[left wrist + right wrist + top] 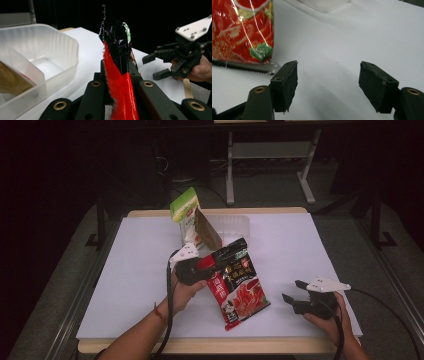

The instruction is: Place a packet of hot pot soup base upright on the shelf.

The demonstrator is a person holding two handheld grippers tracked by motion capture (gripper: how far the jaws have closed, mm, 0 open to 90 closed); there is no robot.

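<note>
A red and black snack packet [238, 282] lies tilted on the white table sheet [140, 270], its upper left edge raised. My left gripper [202, 265] is shut on that edge; in the left gripper view the packet [117, 65] stands edge-on between the jaws. My right gripper [292, 291] stands open at the front right, a short way right of the packet, with nothing between its fingers. In the right gripper view the packet's lower corner [244, 32] lies to the upper left of my right gripper [328, 85]. The left gripper view shows the right gripper [156, 66] open farther off.
A clear plastic tub [235, 224] stands at the back middle, seen close at the left as the tub [57, 50]. A green and white packet [186, 212] and a brown packet [207, 231] lean at the tub's left end. Bare sheet lies left and right.
</note>
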